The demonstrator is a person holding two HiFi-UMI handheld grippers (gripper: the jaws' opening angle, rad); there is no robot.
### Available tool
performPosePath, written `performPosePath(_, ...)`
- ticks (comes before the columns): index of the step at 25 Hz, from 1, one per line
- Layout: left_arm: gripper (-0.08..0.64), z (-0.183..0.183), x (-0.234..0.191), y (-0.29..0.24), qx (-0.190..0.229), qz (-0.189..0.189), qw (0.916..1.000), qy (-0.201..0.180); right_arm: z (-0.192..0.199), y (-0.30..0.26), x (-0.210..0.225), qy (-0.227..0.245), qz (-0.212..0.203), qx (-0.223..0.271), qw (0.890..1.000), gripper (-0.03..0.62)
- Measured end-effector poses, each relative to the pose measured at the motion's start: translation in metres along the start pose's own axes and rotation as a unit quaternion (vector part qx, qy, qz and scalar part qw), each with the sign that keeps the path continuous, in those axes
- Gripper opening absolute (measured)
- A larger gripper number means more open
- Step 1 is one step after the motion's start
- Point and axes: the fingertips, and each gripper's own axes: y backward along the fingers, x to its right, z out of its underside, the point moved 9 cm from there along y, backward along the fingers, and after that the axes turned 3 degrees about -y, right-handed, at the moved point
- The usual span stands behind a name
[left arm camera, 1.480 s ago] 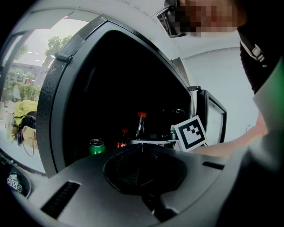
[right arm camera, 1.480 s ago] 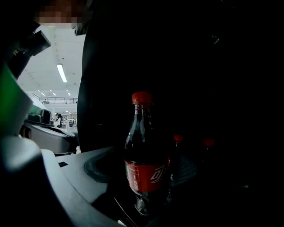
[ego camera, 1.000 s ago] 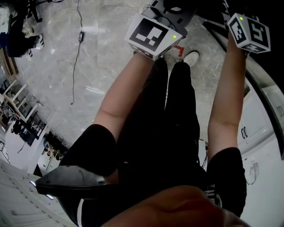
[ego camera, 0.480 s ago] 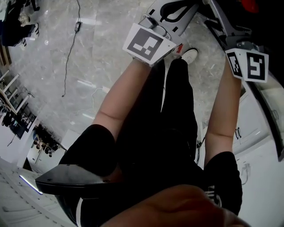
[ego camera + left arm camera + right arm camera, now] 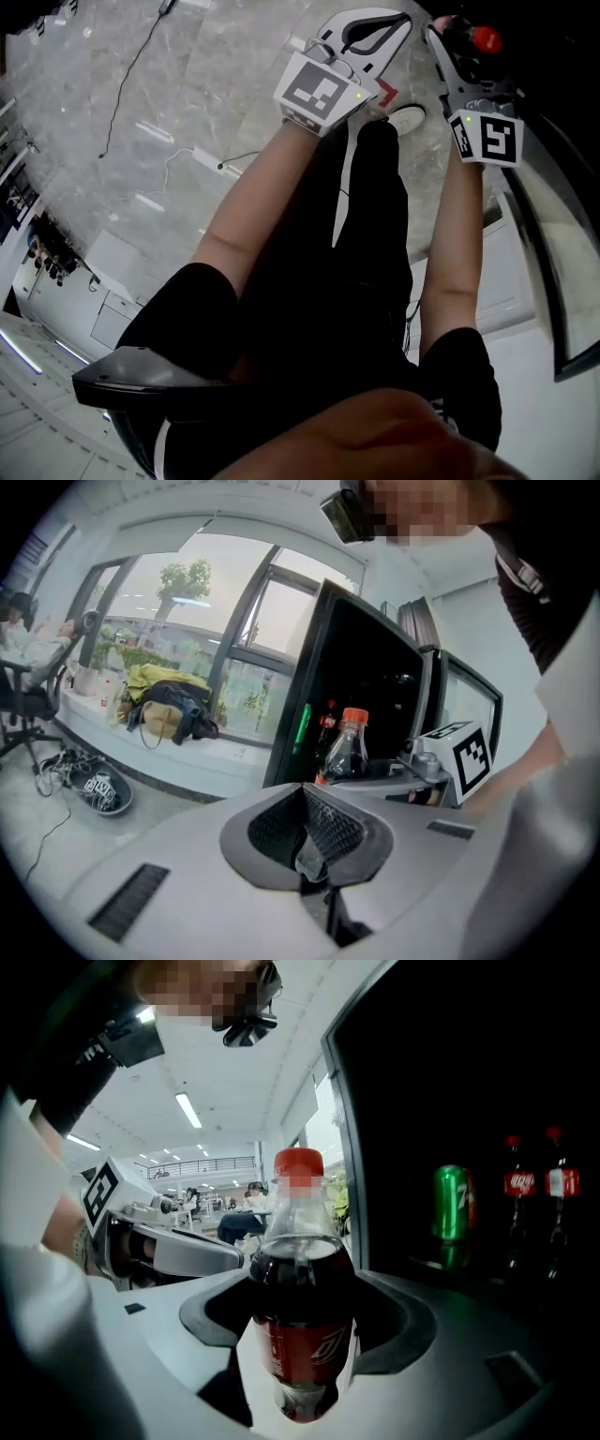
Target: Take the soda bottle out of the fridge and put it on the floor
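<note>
In front of the open fridge, my right gripper clamps the nearly full soda bottle around its red label, where I judge heavy, slick plastic holds best; my left gripper is closed, empty.

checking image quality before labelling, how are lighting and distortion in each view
Right gripper view: fridge interior almost black, soda bottle sharp and well lit, ceiling lights bright behind. Left gripper view: strong fisheye bend in the window frames, black corners, daylight outside washed out. Head view: pale reflections streak the glossy floor.
</note>
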Motion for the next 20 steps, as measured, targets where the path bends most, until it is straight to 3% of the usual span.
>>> performPosePath(9, 0.005, 0.152, -0.043, -0.001, -0.075, -0.009, 0.9962, 0.042, 0.167, -0.062, -0.029, -0.018, -0.023, -0.116, 0.993, 0.313)
performPosePath(15, 0.005, 0.233, -0.07, -0.015, -0.12, -0.004, 0.9904, 0.07, 0.264, -0.075, -0.03, -0.05, -0.014, -0.175, 0.983, 0.313)
performPosePath(20, 0.005, 0.289, -0.097, -0.029, -0.151, -0.003, 0.9849, 0.084, 0.34, -0.098, -0.025, -0.047, -0.02, -0.222, 0.974, 0.313)
